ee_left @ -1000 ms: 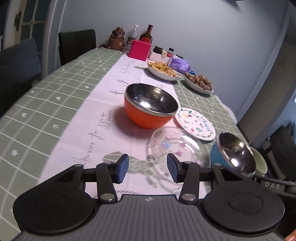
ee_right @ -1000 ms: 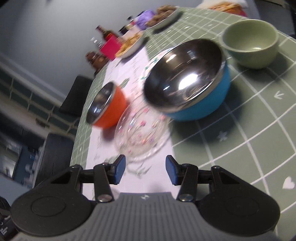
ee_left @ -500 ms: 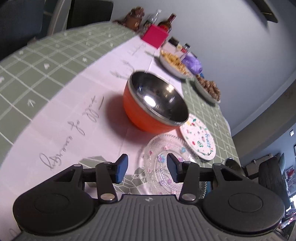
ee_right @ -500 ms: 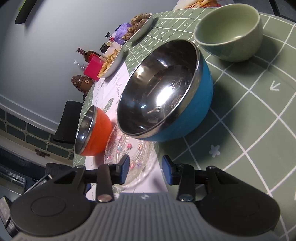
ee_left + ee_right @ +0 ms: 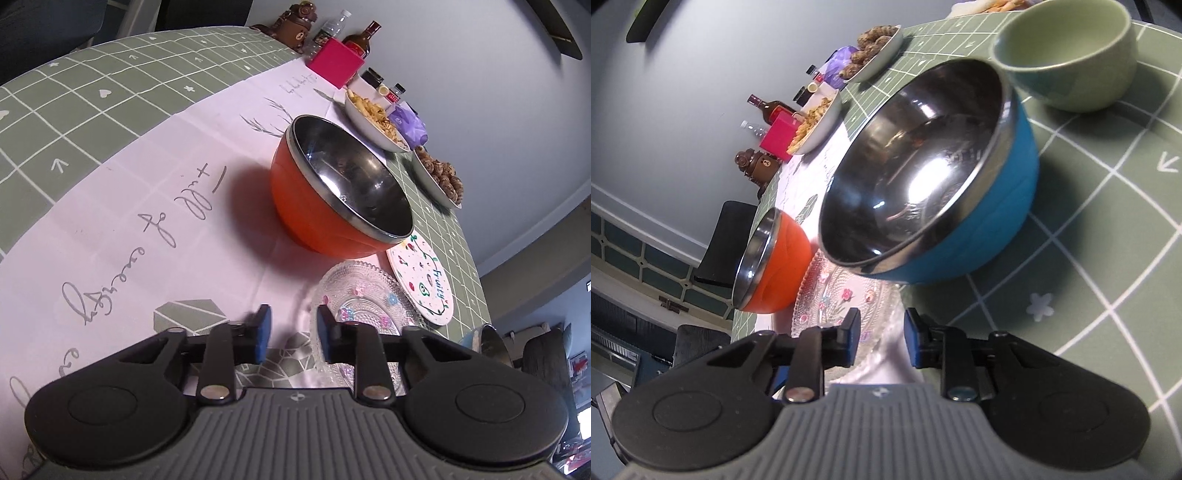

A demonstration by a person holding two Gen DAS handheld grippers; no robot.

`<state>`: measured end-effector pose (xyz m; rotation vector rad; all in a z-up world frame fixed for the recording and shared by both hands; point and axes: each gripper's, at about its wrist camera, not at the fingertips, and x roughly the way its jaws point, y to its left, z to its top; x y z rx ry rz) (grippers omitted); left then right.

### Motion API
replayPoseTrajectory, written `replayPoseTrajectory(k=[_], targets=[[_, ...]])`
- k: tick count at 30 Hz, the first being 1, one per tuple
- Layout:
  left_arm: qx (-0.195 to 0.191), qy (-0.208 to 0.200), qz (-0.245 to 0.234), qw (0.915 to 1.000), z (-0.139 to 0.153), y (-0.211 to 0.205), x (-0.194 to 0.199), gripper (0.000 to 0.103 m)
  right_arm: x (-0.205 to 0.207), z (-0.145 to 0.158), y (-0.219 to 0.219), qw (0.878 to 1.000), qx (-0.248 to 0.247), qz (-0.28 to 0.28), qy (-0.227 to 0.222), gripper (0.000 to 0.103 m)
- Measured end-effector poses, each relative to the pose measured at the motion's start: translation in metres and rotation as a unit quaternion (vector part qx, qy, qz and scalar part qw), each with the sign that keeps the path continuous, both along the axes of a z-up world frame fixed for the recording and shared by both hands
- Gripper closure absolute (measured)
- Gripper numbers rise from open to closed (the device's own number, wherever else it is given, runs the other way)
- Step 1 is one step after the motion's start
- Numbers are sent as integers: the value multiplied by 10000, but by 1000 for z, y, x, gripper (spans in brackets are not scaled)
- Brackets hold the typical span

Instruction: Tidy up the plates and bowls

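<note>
Now my left tongs (image 5: 291,332) and right tongs (image 5: 881,338) are both closing around the glass plate's (image 5: 364,299) rim; it lies flat on the tabletop (image 5: 110,192).

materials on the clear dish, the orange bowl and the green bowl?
Clear dish: looks like pressed glass, transparent and beaded, with small coloured flowers; clear plastic is possible.
Orange bowl: glossy orange shell, plastic or enamel, hard to tell; mirror-bright lining reads as stainless steel.
Green bowl: smooth, thick-walled, soft sheen, probably glazed ceramic.
</note>
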<state>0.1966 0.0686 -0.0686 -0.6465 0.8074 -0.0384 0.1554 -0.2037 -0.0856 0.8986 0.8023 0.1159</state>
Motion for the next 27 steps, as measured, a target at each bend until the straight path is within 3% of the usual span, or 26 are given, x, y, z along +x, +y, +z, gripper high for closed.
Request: replayPoseTrajectory(k=[3, 6, 10, 18, 22, 25, 27], targets=[[-97, -23, -25, 9999, -1, -1, 1, 85, 4, -3, 3, 10000, -10, 53, 53, 93], [-100, -48, -130, 9999, 1, -5, 0, 99, 4, -4, 3, 10000, 4, 80, 27, 94], [133, 18, -111, 9998, 5, -8, -4, 100, 5, -5, 3, 9997, 92, 203, 72, 94], [-35, 183, 281, 9994, 6, 13, -30, 100, -7, -6, 12, 9971, 410, 577, 270, 95], [219, 225, 212, 9993, 11, 13, -39, 100, -11, -4, 18, 9966, 320, 708, 279, 95], [335, 94, 204, 9992, 10, 13, -39, 95, -10, 3, 20, 9974, 71, 708, 91, 87], [430, 36, 289, 9987, 9, 14, -37, 85, -9, 8, 19, 9977, -166, 644, -160, 71]])
